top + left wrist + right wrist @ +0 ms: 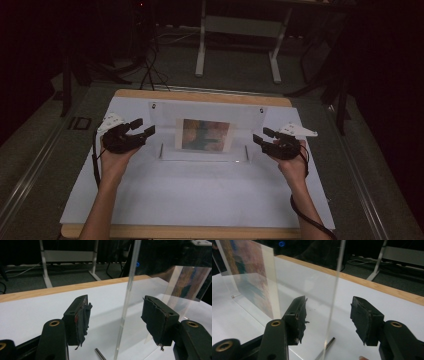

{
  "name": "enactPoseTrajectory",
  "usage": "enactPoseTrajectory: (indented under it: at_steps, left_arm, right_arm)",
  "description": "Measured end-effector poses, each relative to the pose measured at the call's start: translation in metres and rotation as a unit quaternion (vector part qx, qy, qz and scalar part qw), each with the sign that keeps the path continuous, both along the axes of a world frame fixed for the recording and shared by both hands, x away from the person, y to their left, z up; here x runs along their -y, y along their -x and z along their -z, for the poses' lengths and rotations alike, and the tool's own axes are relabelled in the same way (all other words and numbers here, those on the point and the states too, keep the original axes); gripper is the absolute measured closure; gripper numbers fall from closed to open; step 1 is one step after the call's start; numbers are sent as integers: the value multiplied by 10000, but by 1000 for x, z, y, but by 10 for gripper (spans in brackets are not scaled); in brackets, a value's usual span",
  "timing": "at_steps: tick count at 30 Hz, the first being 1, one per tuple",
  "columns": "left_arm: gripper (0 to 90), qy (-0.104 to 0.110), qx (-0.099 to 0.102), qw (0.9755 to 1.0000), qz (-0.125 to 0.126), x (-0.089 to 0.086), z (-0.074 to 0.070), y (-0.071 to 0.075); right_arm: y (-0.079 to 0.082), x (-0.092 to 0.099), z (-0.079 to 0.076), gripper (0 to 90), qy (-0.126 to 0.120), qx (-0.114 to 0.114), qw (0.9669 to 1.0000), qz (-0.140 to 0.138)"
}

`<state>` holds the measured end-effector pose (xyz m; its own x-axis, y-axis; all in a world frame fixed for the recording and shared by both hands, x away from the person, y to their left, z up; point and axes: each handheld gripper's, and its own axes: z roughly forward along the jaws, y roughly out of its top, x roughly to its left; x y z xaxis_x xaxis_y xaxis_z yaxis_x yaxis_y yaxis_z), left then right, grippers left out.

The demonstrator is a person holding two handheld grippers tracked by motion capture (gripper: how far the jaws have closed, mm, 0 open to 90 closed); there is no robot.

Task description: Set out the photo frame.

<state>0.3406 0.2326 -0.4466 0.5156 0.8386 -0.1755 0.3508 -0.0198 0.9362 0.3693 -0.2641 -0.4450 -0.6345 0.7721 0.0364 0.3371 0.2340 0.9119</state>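
Both tools gape wide astride clear panel edges, untouched.

A clear panel stands upright on the table, a gripper at either end.

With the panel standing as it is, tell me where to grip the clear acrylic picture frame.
Grip the clear acrylic picture frame at its two bare side edges, one gripper from each side, jaws straddling the thin upright sheet. The picture fills only the middle, and both edges already sit between open jaws.
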Motion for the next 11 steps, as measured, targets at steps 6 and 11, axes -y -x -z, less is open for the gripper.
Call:
enactPoseTrajectory:
  at_steps: [6,11]
  left_arm:
    - [386,-23,-120,9999,-104,-8,1,-1]
    - [386,-79,-164,9994,-281,-12,5,-3]
  right_arm:
    - [0,8,1,456,51,-58,10000,32]
    - [-2,14,1,445,65,-82,9999,-16]
